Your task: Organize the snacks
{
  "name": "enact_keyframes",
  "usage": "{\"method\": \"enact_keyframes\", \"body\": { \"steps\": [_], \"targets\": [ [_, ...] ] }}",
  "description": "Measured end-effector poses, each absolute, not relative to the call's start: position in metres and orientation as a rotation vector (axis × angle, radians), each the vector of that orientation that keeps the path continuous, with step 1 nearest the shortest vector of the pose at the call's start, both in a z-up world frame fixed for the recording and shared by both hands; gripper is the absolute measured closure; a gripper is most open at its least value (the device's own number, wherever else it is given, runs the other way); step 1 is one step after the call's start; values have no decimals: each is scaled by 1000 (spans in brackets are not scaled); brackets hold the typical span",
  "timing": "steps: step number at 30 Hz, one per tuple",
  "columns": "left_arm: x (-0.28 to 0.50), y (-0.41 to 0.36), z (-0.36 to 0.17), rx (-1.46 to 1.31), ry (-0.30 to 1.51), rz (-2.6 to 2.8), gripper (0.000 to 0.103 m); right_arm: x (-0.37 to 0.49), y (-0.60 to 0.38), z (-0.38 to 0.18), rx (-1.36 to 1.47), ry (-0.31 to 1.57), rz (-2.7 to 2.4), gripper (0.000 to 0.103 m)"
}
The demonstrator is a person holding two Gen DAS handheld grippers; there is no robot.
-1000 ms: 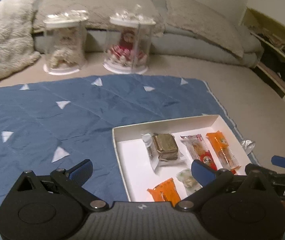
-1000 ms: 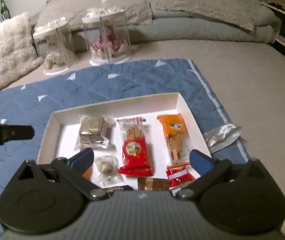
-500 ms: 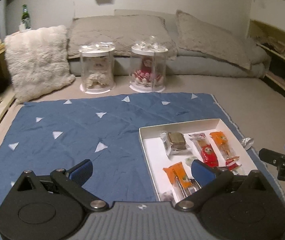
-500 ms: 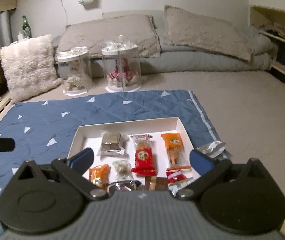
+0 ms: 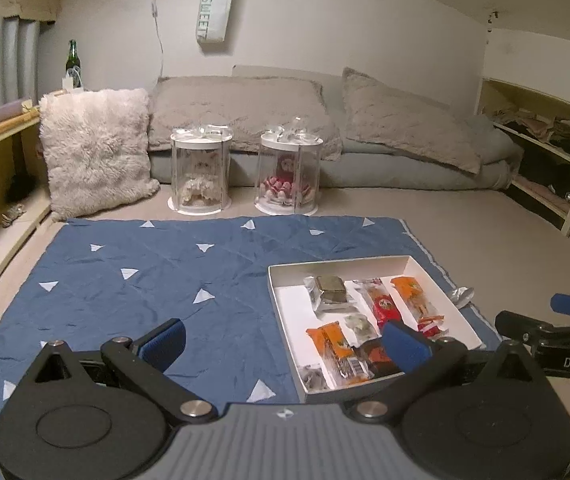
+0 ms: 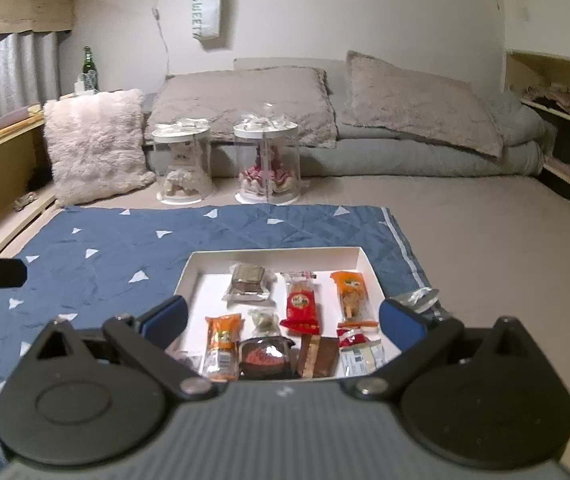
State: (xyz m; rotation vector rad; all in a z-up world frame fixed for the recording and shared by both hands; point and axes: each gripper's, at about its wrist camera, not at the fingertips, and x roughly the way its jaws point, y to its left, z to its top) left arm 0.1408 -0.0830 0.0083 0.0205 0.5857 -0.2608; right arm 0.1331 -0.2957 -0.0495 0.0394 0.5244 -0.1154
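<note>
A white shallow box (image 5: 339,266) (image 6: 273,256) lies on a blue quilt (image 5: 145,280) (image 6: 125,248) and holds several wrapped snacks: a red packet (image 6: 302,306), orange packets (image 6: 353,292), a silver-wrapped block (image 6: 249,280) and dark ones at the near end. A silver wrapper (image 6: 417,298) (image 5: 461,295) lies outside the box by its right side. My left gripper (image 5: 285,340) is open and empty above the quilt, left of the box. My right gripper (image 6: 283,320) is open and empty above the box's near end.
Two clear domes with dolls (image 5: 199,172) (image 5: 289,170) stand beyond the quilt. A fluffy white cushion (image 5: 93,148) and grey pillows (image 5: 241,108) lie at the back. Shelves (image 5: 541,148) run along the right. The right gripper's finger (image 5: 557,336) shows in the left wrist view.
Both grippers have pulled back and up from the box, so more of the room shows. Both stay open and empty. The snacks have not moved.
</note>
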Motion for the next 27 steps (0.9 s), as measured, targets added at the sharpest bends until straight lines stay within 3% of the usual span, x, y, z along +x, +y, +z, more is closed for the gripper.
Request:
{"method": "enact_keyframes", "body": {
  "steps": [27],
  "targets": [
    [63,-104,-50,29,603,-253,0,53,-313,-80,-15,517,-136,0]
  ]
}}
